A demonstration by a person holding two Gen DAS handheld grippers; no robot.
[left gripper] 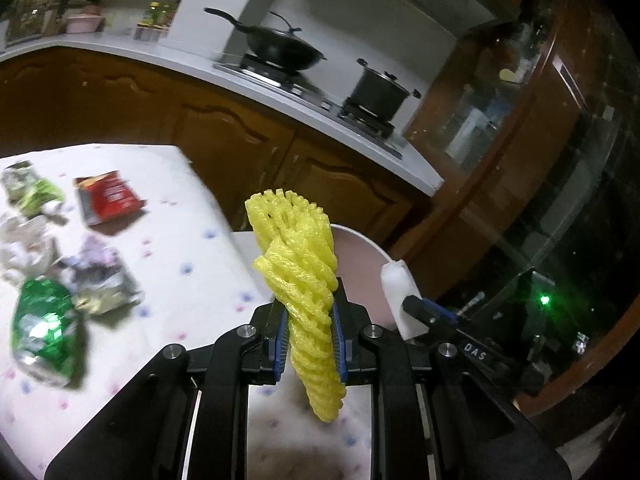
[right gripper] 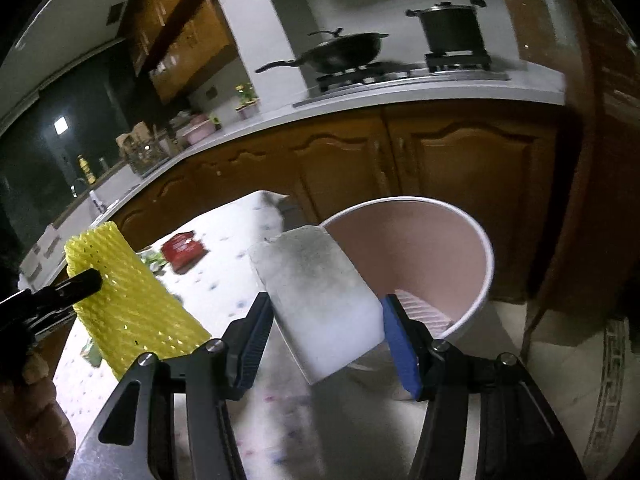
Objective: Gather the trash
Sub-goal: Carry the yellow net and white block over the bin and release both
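My left gripper (left gripper: 310, 336) is shut on a yellow foam fruit net (left gripper: 298, 264) and holds it above the table edge, near the pink bin (left gripper: 364, 276). My right gripper (right gripper: 326, 332) is shut on a white foam block (right gripper: 316, 300), held beside the rim of the pink bin (right gripper: 440, 248). The foam block (left gripper: 400, 300) and the right gripper also show in the left wrist view, and the yellow net (right gripper: 128, 308) in the right wrist view. On the table lie a red wrapper (left gripper: 108, 196), a green wrapper (left gripper: 46, 324), a silver wrapper (left gripper: 100, 280) and crumpled paper (left gripper: 24, 252).
The table (left gripper: 192, 248) has a white cloth with small dots. Behind it runs a kitchen counter with wooden cabinets (right gripper: 400, 168), a wok (left gripper: 280, 48) and a pot (left gripper: 378, 88) on the stove. A glass cabinet (left gripper: 540, 140) stands at the right.
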